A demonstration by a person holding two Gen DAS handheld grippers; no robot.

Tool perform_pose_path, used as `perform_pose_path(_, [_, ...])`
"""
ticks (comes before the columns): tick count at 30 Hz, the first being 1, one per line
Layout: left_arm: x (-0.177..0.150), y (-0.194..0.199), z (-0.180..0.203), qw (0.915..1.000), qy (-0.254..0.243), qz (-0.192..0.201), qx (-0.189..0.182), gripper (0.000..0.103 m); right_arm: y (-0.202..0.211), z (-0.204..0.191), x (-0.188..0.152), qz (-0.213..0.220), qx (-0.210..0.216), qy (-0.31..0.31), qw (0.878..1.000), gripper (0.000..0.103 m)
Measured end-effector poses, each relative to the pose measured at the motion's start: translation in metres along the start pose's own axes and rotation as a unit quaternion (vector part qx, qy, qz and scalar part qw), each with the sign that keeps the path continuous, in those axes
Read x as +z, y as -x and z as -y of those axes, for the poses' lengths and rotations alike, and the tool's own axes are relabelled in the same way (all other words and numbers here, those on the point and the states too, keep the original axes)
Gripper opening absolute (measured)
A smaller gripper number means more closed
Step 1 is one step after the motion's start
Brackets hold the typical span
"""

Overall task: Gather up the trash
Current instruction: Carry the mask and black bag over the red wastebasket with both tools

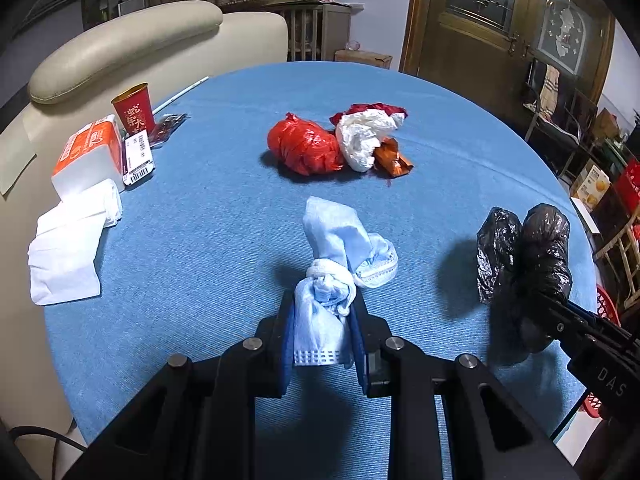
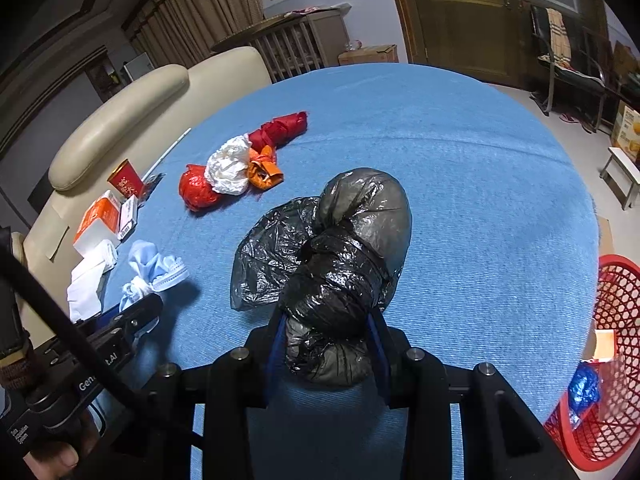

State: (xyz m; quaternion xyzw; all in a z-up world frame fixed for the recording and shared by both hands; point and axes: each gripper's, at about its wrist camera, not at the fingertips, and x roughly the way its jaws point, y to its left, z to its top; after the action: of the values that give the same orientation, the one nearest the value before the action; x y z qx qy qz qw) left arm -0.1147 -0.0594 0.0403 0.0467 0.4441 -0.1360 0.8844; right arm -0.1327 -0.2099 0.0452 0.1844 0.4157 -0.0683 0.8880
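The left gripper (image 1: 324, 320) is pinching a knotted blue face mask (image 1: 340, 256), its two pads pressing on the lower end of the bundle while the rest is poking forward above the blue tablecloth (image 1: 240, 220); whether the far end is touching the cloth is hard to tell from this angle. The right gripper (image 2: 328, 332) is clamping a crumpled black plastic bag (image 2: 340, 256) — the wad is filling the gap between the fingers and bulging out ahead of them, with a looser flap hanging off its left side. Both bundles are sitting near the front of the table, the bag to the right of the mask and apart from it. Further back, near the middle of the cloth, a small heap of trash is lying untouched: a red plastic bag (image 1: 306, 146), a white plastic bag (image 1: 364, 136) touching it, an orange wrapper (image 1: 392, 158) tucked against the white one, and a dark red piece (image 2: 284, 128) behind. Along the left edge a tissue pack (image 1: 90, 156), a red paper cup (image 1: 134, 108), a labelled packet (image 1: 138, 156) and loose white tissues (image 1: 68, 256) are resting — beside a cream sofa (image 1: 120, 40). In the right wrist view a red mesh basket (image 2: 616, 320) is standing off the table's right edge, with a blue scrap (image 2: 584, 388) and a pale box-like item inside. A person's hand (image 2: 52, 460) is showing at the bottom left corner, under the left gripper's body.
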Motion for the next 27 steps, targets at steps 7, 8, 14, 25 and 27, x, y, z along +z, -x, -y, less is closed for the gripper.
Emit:
perform_pose_path(7, [-0.001, 0.003, 0.009, 0.9999, -0.011, 0.004, -0.002, 0.026, 0.001, -0.001, -0.001, 0.006, -0.004, -0.009, 1.000, 0.040])
perform_pose_path(8, [-0.002, 0.004, 0.010, 0.9999, -0.013, 0.004, -0.003, 0.026, 0.001, -0.002, -0.002, 0.008, -0.004, -0.010, 1.000, 0.040])
perform_pose_path(14, [-0.003, 0.008, 0.018, 0.9997, -0.023, 0.009, -0.007, 0.026, 0.002, 0.001, -0.002, 0.013, -0.009, -0.016, 1.000, 0.040])
perform_pose_path(25, [-0.004, 0.015, 0.036, 0.9988, -0.043, 0.017, -0.018, 0.026, 0.012, 0.007, -0.004, 0.028, -0.013, -0.023, 0.999, 0.040])
perform_pose_path(27, [-0.004, 0.018, 0.040, 0.9985, -0.047, 0.019, -0.020, 0.026, 0.014, 0.008, -0.004, 0.031, -0.015, -0.025, 0.999, 0.040])
